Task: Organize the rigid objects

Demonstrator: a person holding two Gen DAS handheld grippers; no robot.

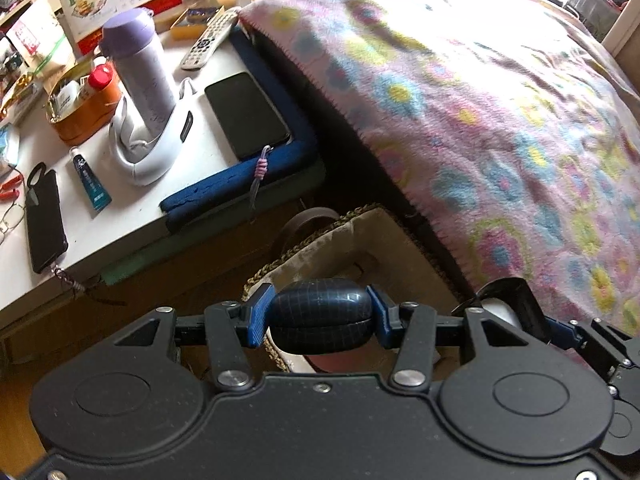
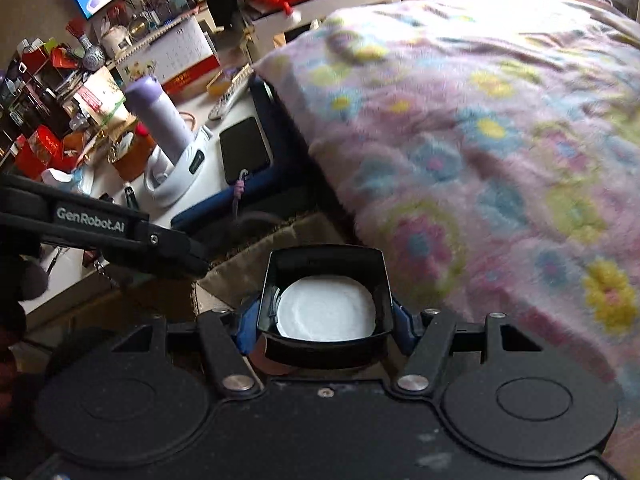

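Note:
My left gripper (image 1: 320, 316) is shut on a dark blue rounded hard case (image 1: 320, 312) with a faint grid pattern, held above a woven basket (image 1: 320, 236) with a beige liner beside the bed. My right gripper (image 2: 324, 320) is shut on a black square box (image 2: 324, 276) that holds a white round pad (image 2: 326, 308). That box and the right gripper show at the lower right of the left wrist view (image 1: 508, 300). The left gripper's body crosses the left side of the right wrist view (image 2: 100, 224).
A white table (image 1: 132, 208) at left carries a purple flask (image 1: 140, 68) in a white stand, two black phones (image 1: 246, 114), a blue tube (image 1: 90, 184), an orange tin (image 1: 86, 100), a remote (image 1: 210, 38). A flowered pink blanket (image 1: 480, 120) covers the bed at right.

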